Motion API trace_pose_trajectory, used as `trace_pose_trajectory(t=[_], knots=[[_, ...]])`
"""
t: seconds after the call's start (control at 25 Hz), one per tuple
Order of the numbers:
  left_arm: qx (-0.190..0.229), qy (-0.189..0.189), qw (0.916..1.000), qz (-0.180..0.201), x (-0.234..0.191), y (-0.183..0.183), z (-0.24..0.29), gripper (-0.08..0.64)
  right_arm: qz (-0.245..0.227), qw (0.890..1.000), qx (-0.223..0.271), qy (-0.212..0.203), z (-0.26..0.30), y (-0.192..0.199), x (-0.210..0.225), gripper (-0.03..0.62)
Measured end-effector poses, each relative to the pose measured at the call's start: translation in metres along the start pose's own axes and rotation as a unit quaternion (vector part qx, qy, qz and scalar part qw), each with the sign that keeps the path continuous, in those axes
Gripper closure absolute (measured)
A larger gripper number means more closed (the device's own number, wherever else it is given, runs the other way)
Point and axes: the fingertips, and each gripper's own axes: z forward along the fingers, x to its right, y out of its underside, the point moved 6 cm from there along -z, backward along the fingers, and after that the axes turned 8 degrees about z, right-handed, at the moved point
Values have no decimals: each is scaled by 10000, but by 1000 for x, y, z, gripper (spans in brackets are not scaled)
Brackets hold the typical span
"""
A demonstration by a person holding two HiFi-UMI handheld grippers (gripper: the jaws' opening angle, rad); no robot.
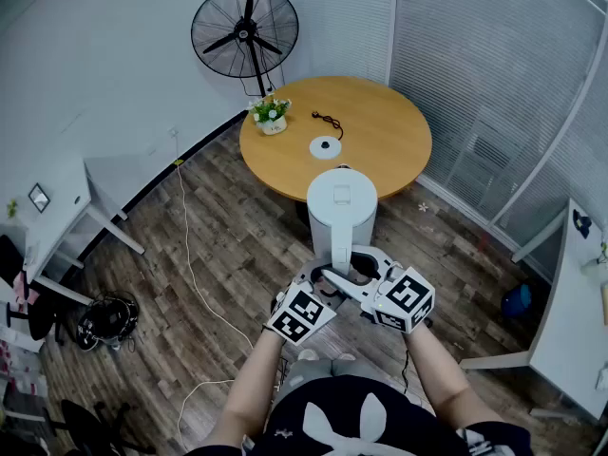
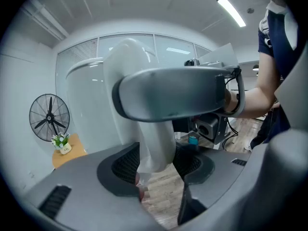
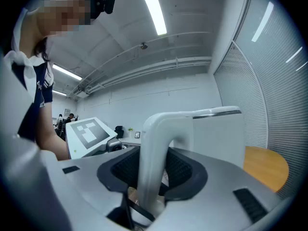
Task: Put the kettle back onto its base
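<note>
A tall white kettle hangs in the air over the wooden floor, just in front of the round wooden table. Its round white base lies on that table with a black cord behind it. My left gripper is shut on the lower part of the kettle's handle, with both pads against it. My right gripper is shut on the handle higher up. In the left gripper view a grey jaw of the right gripper crosses in front of the kettle body.
A potted plant stands at the table's left edge and a standing fan behind it. A white cable trails over the floor. White desks stand at the left and right. Glass partitions with blinds close off the back right.
</note>
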Motion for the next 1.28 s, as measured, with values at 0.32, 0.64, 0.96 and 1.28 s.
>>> trace_pose_trajectory(t=[0.32,0.64,0.96,1.28], knots=[[84,-34,9999,93,17,-4,12,397,278,9994,85,-165,-13,9,13,422],[111,143,9998,-118,-2,-1,36,397,254,9994,-41,-237,-3,10,41,423],[67,252,9995,-170,-52,6,63,396,332,9991,-111,-242,30,6,87,423],[120,386,9991,-152,-136,10,96,396,384,9992,-107,-101,83,-12,156,423]])
